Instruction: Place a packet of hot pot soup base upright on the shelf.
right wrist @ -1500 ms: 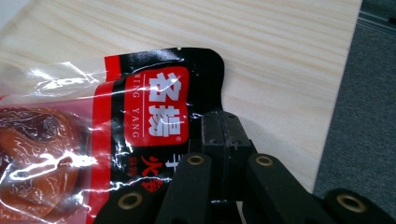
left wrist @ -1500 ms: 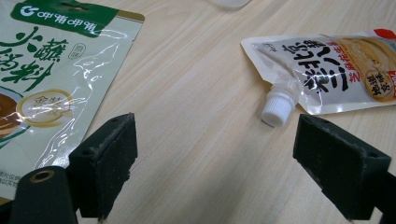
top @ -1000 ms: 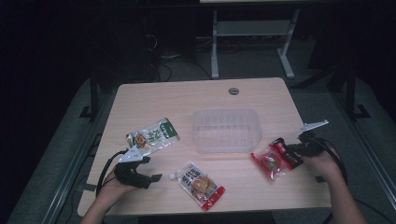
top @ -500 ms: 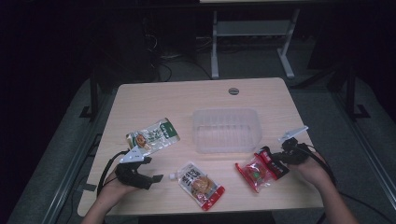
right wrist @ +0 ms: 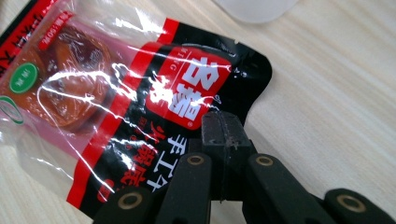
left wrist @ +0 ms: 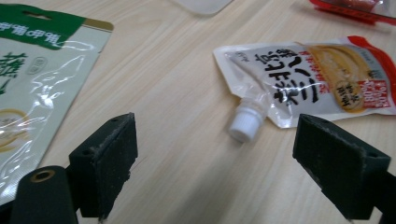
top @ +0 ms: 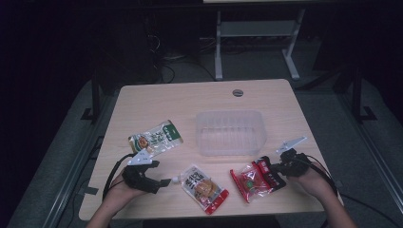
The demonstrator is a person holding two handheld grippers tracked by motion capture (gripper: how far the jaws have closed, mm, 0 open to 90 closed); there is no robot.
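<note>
While the right gripper (top: 278, 167) has its jaws clamped on the red pack's (top: 254, 178) edge, low over the worktop (top: 157, 102) before the tub (top: 230, 133), the left gripper (top: 161, 182) sits wide open, empty. Next: lift it over the tub rim.

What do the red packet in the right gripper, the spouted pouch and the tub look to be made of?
Red packet: thin glossy plastic film, going by the glare streaks, wrinkles and a clear window showing the food. Spouted pouch: smoother laminated plastic, probably, with a hard white plastic cap. Tub: translucent, ribbed, likely rigid plastic. Table: pale wood-grain surface, perhaps laminate.
</note>
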